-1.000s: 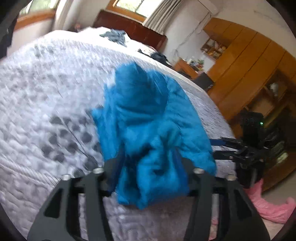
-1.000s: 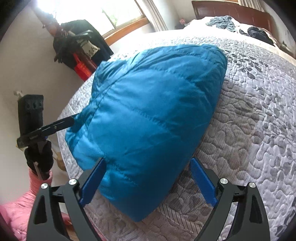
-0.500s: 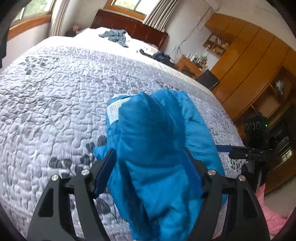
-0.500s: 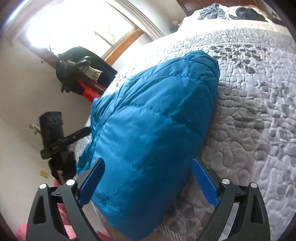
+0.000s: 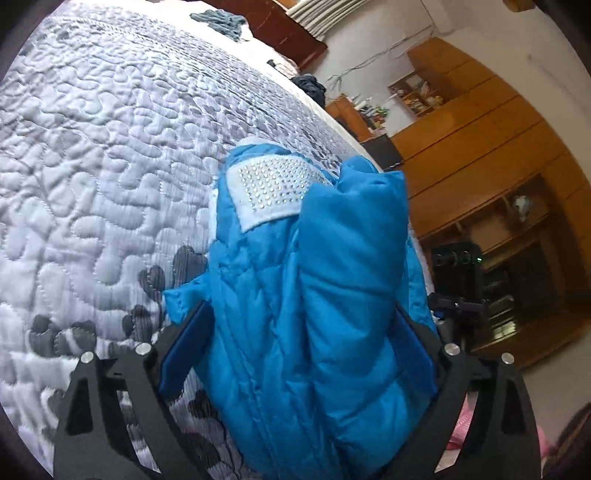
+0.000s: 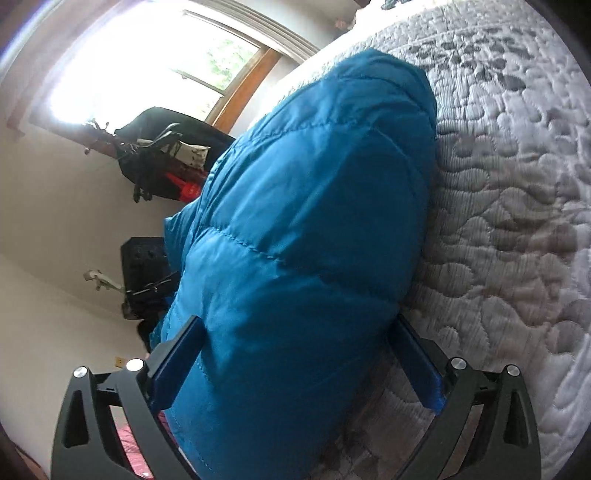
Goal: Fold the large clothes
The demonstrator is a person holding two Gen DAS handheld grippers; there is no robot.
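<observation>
A puffy blue jacket (image 5: pixel 314 295) lies bundled on the bed's grey-and-white quilt (image 5: pixel 92 147). A white patch studded with shiny dots (image 5: pixel 273 188) shows at its far end. My left gripper (image 5: pixel 301 314) is open wide, and the bundle fills the gap between its blue pads. In the right wrist view the jacket (image 6: pixel 314 221) is smooth and quilted, and it leans against the quilt (image 6: pixel 517 221). My right gripper (image 6: pixel 297 325) is open just as wide and straddles the near end. The jacket hides what lies under it.
Wooden cabinets (image 5: pixel 480 147) and a black device on a stand (image 5: pixel 458 273) are beyond the bed's right edge. Loose clothes (image 5: pixel 221 18) lie near the headboard. A window (image 6: pixel 147 55), dark hanging items (image 6: pixel 159 155) and another black device (image 6: pixel 144 258) are on the other side.
My left gripper's fingers have spread wider around the jacket, and the white studded patch has come into view. The right gripper has rolled with the bundle and kept its width.
</observation>
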